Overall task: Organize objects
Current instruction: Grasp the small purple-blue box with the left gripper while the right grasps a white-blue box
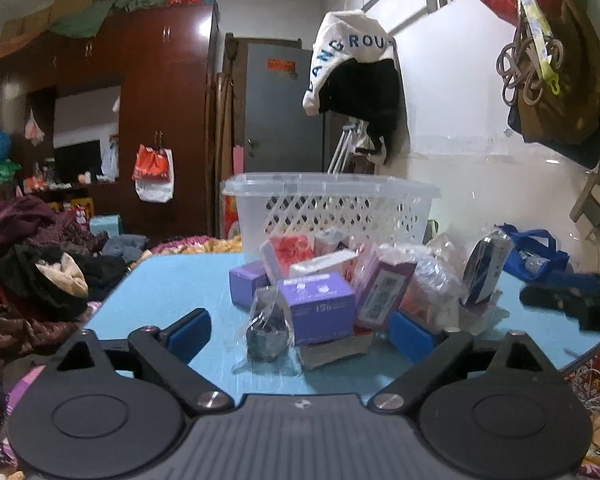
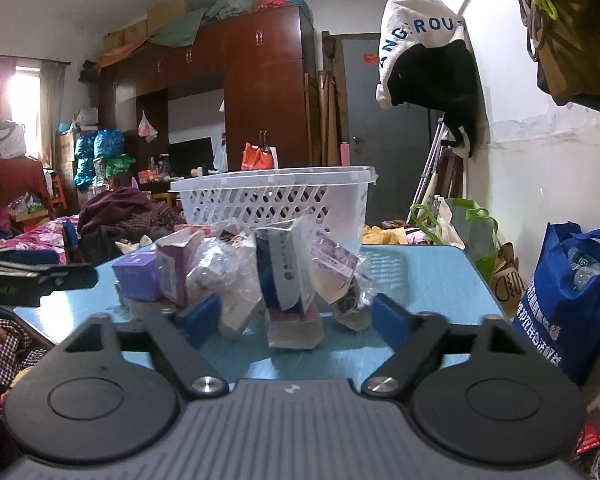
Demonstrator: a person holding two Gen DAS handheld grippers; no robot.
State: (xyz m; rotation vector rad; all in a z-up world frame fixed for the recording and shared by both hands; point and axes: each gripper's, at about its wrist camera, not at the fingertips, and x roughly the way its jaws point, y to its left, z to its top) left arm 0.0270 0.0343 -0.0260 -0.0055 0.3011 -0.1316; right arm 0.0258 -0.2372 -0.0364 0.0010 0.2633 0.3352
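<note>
Your left gripper and right gripper: jaws released, flanking box pile; basket at twelve o'clock.

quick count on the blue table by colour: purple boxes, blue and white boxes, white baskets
purple boxes: 3
blue-and-white box: 1
white basket: 1
total: 5
The bagged items in the pile are too jumbled to count.

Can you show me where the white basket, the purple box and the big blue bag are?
white basket (image 1: 332, 216), left wrist view, lattice wall.
purple box (image 1: 320, 306), left wrist view, front face.
blue bag (image 2: 560, 304), right wrist view, printed side.
</note>
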